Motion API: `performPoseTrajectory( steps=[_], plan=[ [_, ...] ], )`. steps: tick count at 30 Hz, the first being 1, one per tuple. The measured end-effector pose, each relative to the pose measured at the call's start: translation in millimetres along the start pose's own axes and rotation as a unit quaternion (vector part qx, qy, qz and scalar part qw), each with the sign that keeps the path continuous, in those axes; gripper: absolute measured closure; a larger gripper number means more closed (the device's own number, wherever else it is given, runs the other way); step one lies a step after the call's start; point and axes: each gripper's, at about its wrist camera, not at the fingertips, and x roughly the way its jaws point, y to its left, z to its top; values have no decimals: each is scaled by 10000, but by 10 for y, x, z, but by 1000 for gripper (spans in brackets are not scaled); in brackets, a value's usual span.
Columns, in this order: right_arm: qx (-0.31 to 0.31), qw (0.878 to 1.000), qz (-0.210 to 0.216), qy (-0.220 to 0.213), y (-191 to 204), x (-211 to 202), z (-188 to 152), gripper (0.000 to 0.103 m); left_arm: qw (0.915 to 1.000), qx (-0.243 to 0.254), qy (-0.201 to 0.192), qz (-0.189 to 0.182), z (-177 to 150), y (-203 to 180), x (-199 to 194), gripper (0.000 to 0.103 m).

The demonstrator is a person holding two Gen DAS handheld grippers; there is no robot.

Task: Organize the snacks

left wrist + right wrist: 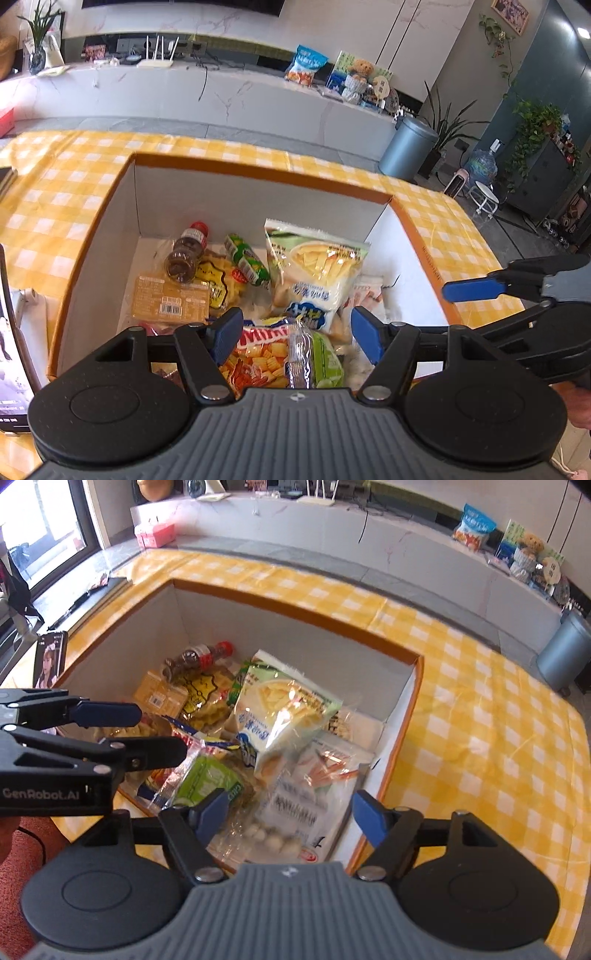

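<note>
You are holding both the left gripper [291,332] and right gripper [290,818] open and empty above the orange-rimmed white cardboard box [402,701]; descending carelessly risks crushing the crinkly green-and-white chip bag [280,716].

A home living room: marble TV ledge [221,96] with router [155,61], teddy bear [360,70], houseplants [532,140].

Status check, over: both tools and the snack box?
Left tool open, right tool open, both empty. Snacks piled in box. Nothing in the way.
</note>
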Motion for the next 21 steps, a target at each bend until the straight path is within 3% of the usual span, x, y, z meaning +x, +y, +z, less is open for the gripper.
performPoseTrajectory(
  steps=[7, 12, 15, 18, 21],
  plan=[
    [28, 9954, -299, -909, -72, -490, -156, 29, 9964, 465, -604, 362, 12, -266, -264, 15],
    [377, 9827, -527, -1734, -190, -884, -360, 28, 9886, 806, -1066, 700, 8, -535, -480, 12],
    [689, 9707, -515, -2243, -252, -1104, -517, 25, 9806, 1050, -1449, 801, -22, -700, -607, 9],
    [916, 9559, -548, -2735, -271, -1265, -685, 13, 9698, 1327, -1801, 967, -68, -845, -713, 0],
    [976, 9422, -826, -3098, -227, -1335, -837, 9, 9586, 1424, -2183, 1145, -148, -948, -779, 0]
  ],
)
